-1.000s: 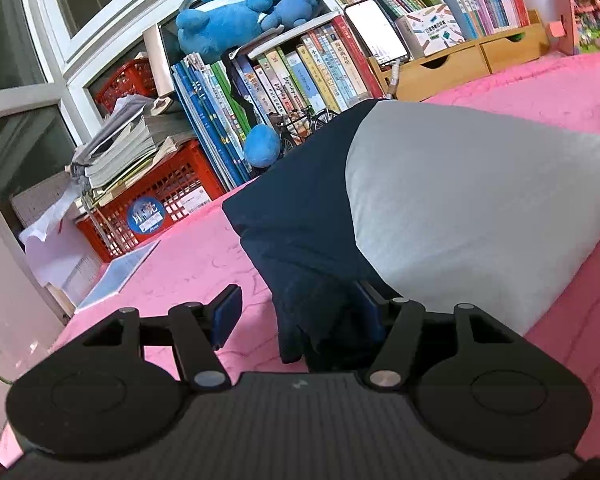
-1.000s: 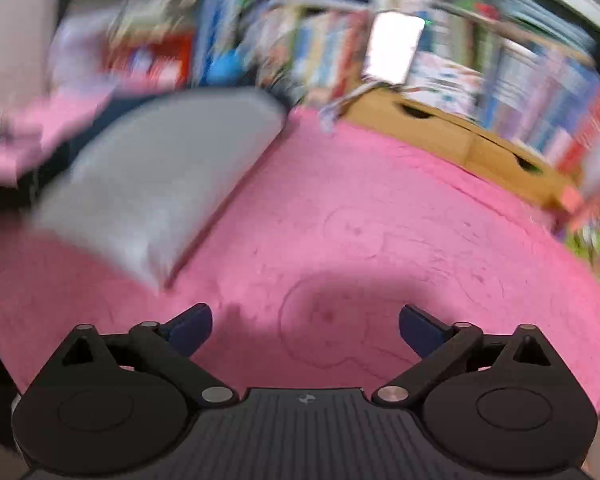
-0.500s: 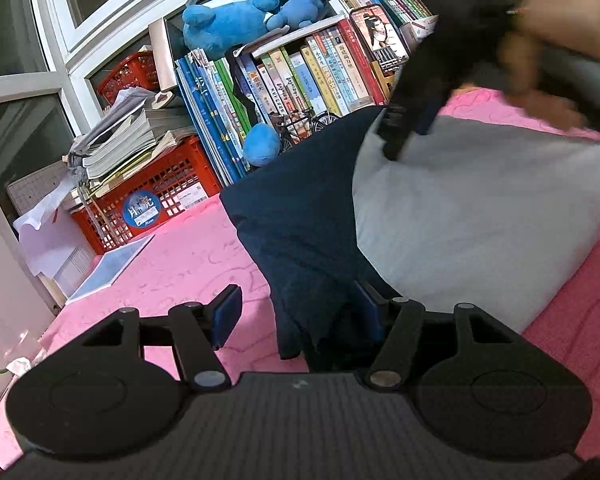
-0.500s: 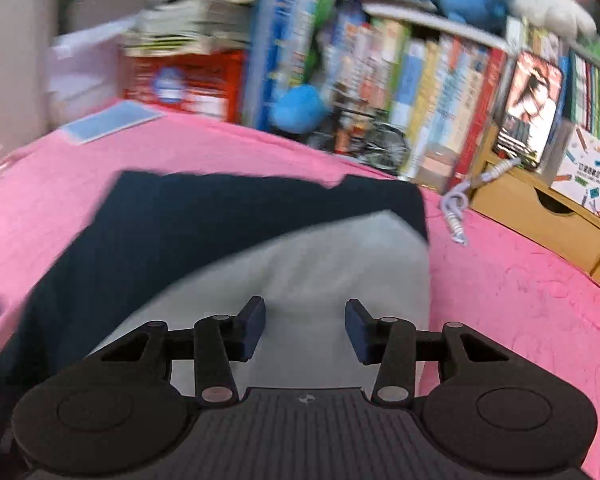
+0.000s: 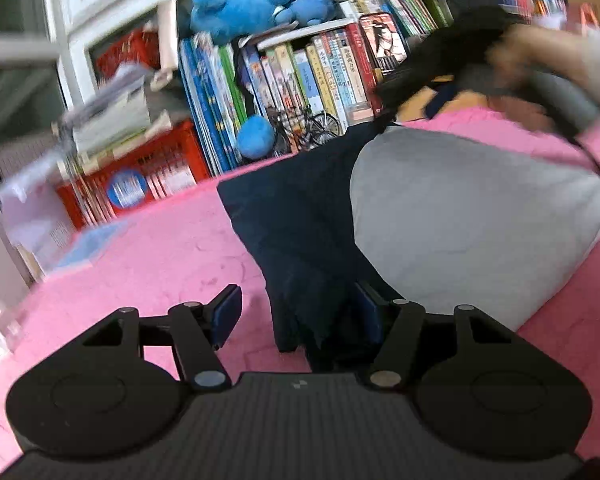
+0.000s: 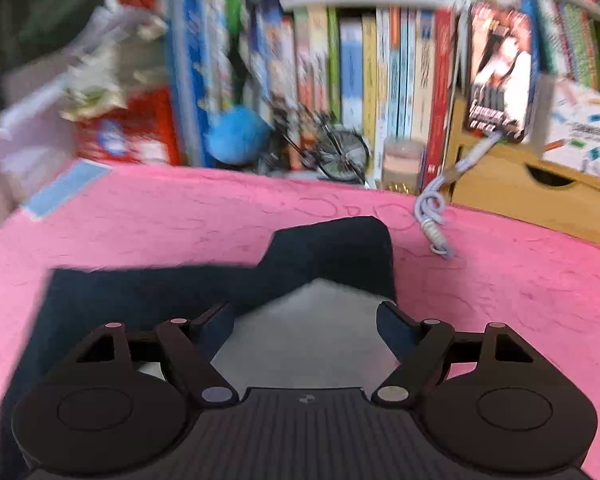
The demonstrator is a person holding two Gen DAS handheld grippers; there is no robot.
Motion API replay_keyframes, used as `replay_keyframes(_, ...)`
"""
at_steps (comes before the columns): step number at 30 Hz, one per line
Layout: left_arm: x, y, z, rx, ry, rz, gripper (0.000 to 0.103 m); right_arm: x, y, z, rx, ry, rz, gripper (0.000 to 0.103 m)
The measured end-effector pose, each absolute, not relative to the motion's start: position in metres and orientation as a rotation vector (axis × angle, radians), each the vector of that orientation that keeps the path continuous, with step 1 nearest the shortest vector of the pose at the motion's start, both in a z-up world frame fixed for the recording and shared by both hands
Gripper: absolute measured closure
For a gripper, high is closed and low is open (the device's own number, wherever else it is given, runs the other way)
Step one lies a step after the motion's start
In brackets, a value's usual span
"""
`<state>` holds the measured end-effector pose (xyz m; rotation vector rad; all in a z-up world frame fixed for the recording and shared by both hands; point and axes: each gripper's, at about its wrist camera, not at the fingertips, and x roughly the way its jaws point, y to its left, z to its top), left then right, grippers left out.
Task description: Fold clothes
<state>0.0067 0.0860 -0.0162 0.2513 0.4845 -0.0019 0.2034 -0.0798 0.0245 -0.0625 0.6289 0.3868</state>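
Observation:
A garment with a grey body (image 5: 460,216) and navy sleeve part (image 5: 300,216) lies folded on the pink bedspread (image 5: 172,256). My left gripper (image 5: 298,312) is open at its near navy corner; the cloth lies between the jaws against the right finger (image 5: 370,312). Far right in the left wrist view, a blurred hand (image 5: 540,52) holds the other gripper over the garment's far end. In the right wrist view, my right gripper (image 6: 304,320) is open low over the grey cloth (image 6: 300,332), with navy fabric (image 6: 332,252) just beyond the fingertips.
A packed bookshelf (image 6: 380,80) with blue plush toys (image 5: 252,4) lines the far side. A red crate (image 5: 140,176) of papers stands at the left. A wooden drawer box (image 6: 532,196), a coiled white cable (image 6: 432,216), a toy bicycle (image 6: 332,152) and a blue booklet (image 6: 64,188) border the bedspread.
The right gripper swung from bare pink bedspread to above the garment's far end; its jaws narrowed, then widened again. The left gripper stayed at the navy corner, still open.

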Motion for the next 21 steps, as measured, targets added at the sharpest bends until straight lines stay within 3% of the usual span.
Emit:
replay_keyframes(6, -0.007, 0.111, 0.04, 0.154, 0.413, -0.013, 0.042, 0.109, -0.112, 0.004, -0.08, 0.639, 0.448, 0.048)
replay_keyframes(9, 0.001, 0.101, 0.076, 0.195, 0.348, -0.055, 0.042, 0.064, -0.126, -0.008, -0.085, 0.655, 0.474, 0.048)
replay_keyframes(13, 0.04, 0.061, 0.099, 0.194, 0.391, -0.273, 0.042, 0.04, -0.133, -0.021, -0.075, 0.648, 0.481, 0.048)
replay_keyframes(21, 0.152, -0.025, 0.031, 0.403, 0.678, -0.406, 0.053, 0.03, -0.133, -0.035, -0.046, 0.605, 0.461, 0.044)
